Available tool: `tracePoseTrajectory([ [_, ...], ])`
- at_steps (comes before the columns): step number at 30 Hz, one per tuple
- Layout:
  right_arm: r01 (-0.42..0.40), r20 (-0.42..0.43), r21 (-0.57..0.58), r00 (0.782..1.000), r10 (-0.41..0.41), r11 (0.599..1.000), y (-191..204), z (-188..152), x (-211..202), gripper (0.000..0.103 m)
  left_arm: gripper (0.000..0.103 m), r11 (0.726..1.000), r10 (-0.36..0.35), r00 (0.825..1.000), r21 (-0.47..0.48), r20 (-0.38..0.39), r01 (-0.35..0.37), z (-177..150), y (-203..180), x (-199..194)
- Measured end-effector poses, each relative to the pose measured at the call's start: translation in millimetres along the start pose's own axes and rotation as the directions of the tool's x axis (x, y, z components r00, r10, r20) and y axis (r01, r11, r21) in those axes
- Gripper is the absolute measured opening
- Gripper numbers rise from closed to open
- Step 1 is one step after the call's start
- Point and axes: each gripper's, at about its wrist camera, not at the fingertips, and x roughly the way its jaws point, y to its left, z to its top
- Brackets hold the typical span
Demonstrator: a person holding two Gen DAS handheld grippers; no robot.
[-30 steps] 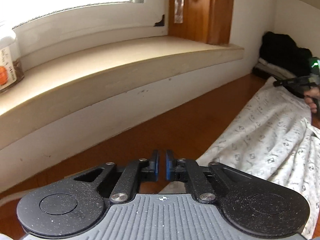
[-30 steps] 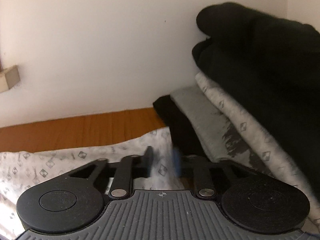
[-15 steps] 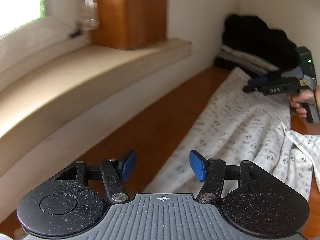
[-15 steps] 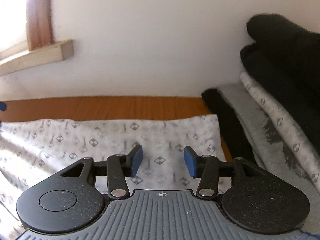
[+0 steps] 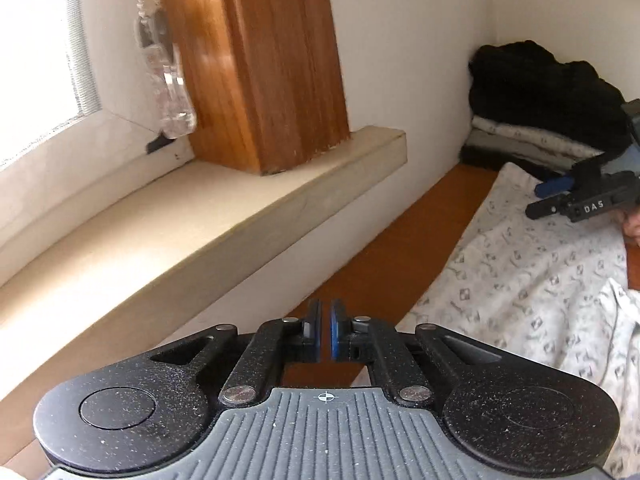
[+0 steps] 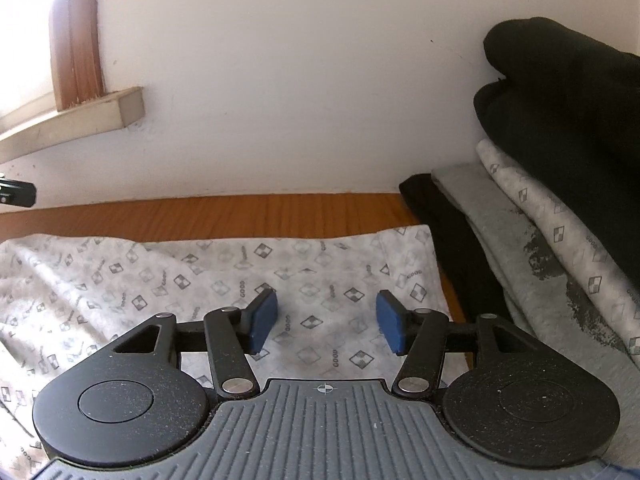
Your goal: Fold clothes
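Jaws apart, your right gripper [image 6: 326, 322] hovers over the white diamond-patterned cotton garment [image 6: 200, 276] spread on the wooden surface [image 6: 240, 212], while your left gripper [image 5: 325, 330], jaws together, holds nothing; grip hems squarely.

The orange-brown wooden surface [image 6: 240, 214] runs along a white wall. A white cloth with a grey diamond print [image 6: 200, 276] lies spread flat on it. Beside the cloth's edge, in the corner, sits a stack of folded black, grey and patterned clothes [image 6: 532, 216].
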Motion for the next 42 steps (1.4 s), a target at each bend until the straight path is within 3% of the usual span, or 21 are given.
tracePoseTrajectory([
  [3, 0.004, 0.0, 0.001, 1.0, -0.004, 1.0, 3, 11, -18, 0.056, 0.026, 0.999, 0.015, 1.0, -0.032, 0.011, -0.015, -11, 15, -22],
  [5, 0.006, 0.0, 0.003, 1.0, -0.006, 1.0, 4, 11, -20, 0.057, 0.051, 0.998, 0.025, 1.0, -0.053, 0.018, -0.024, -19, 24, -37],
  [7, 0.005, 0.0, 0.006, 1.0, -0.005, 1.0, 4, 11, -21, 0.058, 0.066, 0.998, 0.016, 1.0, -0.063, 0.013, -0.015, -30, 36, -55],
  [11, -0.001, -0.001, 0.008, 1.0, 0.001, 1.0, 5, 12, -21, 0.063, 0.078, 0.996, 0.053, 0.999, -0.072, 0.014, -0.052, -62, 58, -95],
  [17, 0.009, 0.012, 0.034, 1.0, -0.009, 0.999, 10, 7, -46, 0.064, 0.08, 0.982, 0.112, 0.993, -0.157, 0.038, -0.105, -113, 96, -131],
  [20, 0.004, 0.006, 0.027, 1.0, -0.004, 1.0, 25, 6, -74, 0.057, 0.08, 0.979, 0.102, 0.993, -0.186, 0.064, -0.088, -127, 105, -134],
  [22, -0.005, -0.006, 0.023, 1.0, 0.005, 1.0, 38, 1, -94, 0.051, 0.08, 0.977, 0.083, 0.994, -0.2, 0.07, -0.068, -132, 108, -129],
  [28, -0.065, -0.056, 0.022, 0.996, 0.066, 0.998, 89, -23, -130, 0.05, 0.083, 0.982, 0.035, 0.996, -0.188, 0.082, -0.019, -140, 111, -129],
  [33, -0.136, -0.056, 0.053, 0.989, 0.139, 0.989, 126, -42, -148, 0.051, 0.093, 0.978, 0.045, 0.992, -0.209, 0.117, -0.02, -145, 114, -134],
  [38, -0.113, -0.063, 0.023, 0.991, 0.114, 0.993, 133, -49, -156, 0.05, 0.093, 0.985, 0.043, 0.992, -0.173, 0.117, -0.022, -145, 112, -136],
  [39, -0.108, -0.065, 0.017, 0.992, 0.109, 0.994, 134, -51, -157, 0.048, 0.093, 0.987, 0.025, 0.993, -0.159, 0.116, -0.006, -145, 112, -137],
  [40, -0.103, -0.066, 0.01, 0.992, 0.104, 0.995, 135, -52, -159, 0.035, 0.092, 0.989, 0.006, 0.993, -0.145, 0.114, 0.011, -145, 111, -139],
  [42, -0.093, -0.069, -0.002, 0.993, 0.093, 0.996, 138, -55, -162, 0.012, 0.075, 0.992, -0.033, 0.993, -0.117, 0.11, 0.046, -144, 111, -142],
])
